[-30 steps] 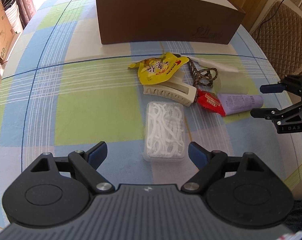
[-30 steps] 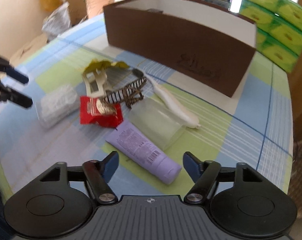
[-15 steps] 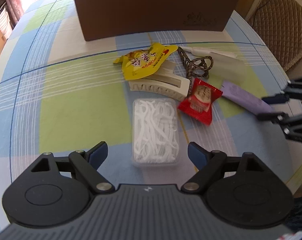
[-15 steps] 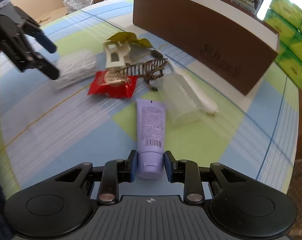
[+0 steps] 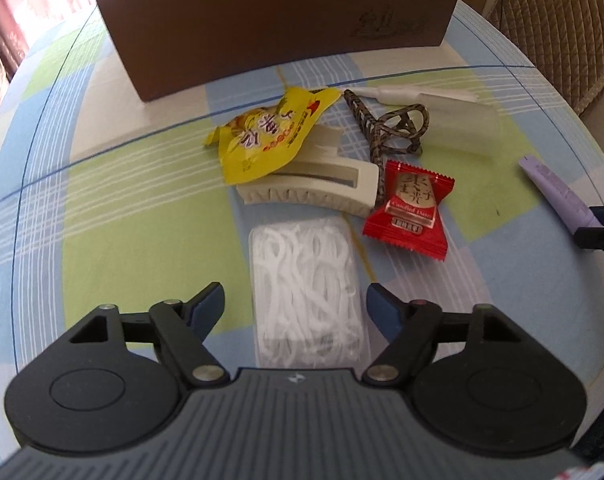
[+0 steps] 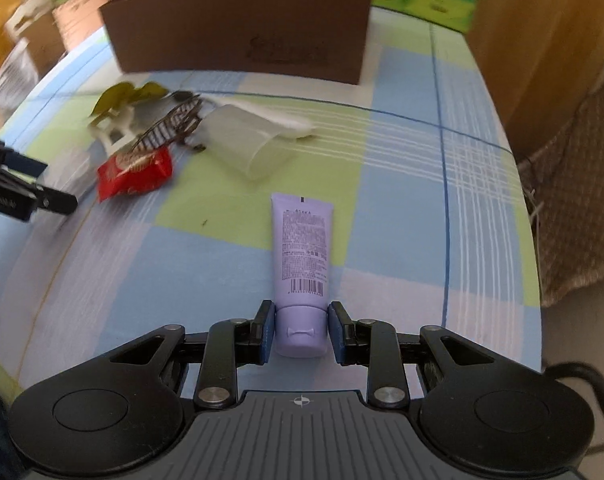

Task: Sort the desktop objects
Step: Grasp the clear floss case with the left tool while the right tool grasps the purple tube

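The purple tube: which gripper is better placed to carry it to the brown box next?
The right gripper. It is already shut on the cap end of the purple tube, with the brown box straight ahead. The left gripper is open, over the floss pick box.

Checked table with a box and a small heap

The table (image 5: 114, 216) (blue, green and white checks) carries a brown box (image 5: 278, 20) at the far side. Nearer lie a yellow packet (image 5: 270, 136) overlapping a cream hair clip (image 5: 322, 188), a red sweet wrapper (image 5: 412, 210), a floss pick box (image 5: 308, 288), a patterned clip (image 5: 386, 128), and a clear case (image 5: 458, 124).
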### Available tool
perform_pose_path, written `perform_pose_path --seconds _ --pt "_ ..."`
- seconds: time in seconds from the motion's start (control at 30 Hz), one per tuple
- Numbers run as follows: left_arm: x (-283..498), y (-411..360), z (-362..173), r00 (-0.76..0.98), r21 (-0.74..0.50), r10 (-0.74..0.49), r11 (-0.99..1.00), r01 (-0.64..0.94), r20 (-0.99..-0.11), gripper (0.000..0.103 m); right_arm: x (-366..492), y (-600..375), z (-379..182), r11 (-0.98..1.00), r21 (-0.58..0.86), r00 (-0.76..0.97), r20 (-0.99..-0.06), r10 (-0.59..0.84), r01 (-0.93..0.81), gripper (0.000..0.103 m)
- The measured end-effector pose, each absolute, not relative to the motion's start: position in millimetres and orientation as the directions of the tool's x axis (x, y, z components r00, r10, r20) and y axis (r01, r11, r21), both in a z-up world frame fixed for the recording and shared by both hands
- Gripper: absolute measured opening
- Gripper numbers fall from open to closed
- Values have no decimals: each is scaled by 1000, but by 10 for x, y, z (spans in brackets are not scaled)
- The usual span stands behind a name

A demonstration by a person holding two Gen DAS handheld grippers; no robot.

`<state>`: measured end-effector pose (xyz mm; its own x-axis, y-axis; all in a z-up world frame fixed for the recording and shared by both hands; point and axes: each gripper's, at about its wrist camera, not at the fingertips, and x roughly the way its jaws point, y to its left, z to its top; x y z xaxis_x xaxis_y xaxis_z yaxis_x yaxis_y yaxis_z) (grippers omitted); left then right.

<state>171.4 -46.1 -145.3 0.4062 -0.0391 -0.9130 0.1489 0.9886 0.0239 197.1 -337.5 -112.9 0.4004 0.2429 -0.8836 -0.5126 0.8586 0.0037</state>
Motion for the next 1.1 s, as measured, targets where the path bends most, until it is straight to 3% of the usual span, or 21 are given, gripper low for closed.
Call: perform_pose_path --seconds 0.1,0.13,0.2,0.27,0.37,0.63,0.77,1.1 --pt "1734 -473 -1510 409 31 -37 987 157 -912 63 1988 -3342 -1147 863 10 410 -877 249 -505 26" --pt "1729 -458 -1506 414 18 -48 988 154 -909 56 1998 -3332 -1146 866 10 415 -875 250 -500 27" --pt "1716 -433 -1496 419 24 -37 990 139 -907 54 2020 -3334 -1155 870 17 424 -868 257 -493 30" --pt "1692 -386 -1487 423 55 3 992 112 -906 54 2060 -3332 -1153 874 22 431 -864 262 -486 43" --pt "1650 -228 -1476 421 72 42 996 55 -906 54 2119 -3295 -1165 874 5 447 -858 254 -486 51" --pt "1470 216 -1467 390 20 49 997 -78 -919 54 2281 -3229 -1271 879 -5 420 -879 223 -477 50" --pt "1399 237 -1456 389 27 55 997 -79 -919 54 2242 -3126 -1252 855 -8 418 -875 245 -518 33" --pt "1336 179 -1441 385 24 45 998 -61 -922 53 2082 -2958 -1240 834 39 357 -892 278 -551 32"
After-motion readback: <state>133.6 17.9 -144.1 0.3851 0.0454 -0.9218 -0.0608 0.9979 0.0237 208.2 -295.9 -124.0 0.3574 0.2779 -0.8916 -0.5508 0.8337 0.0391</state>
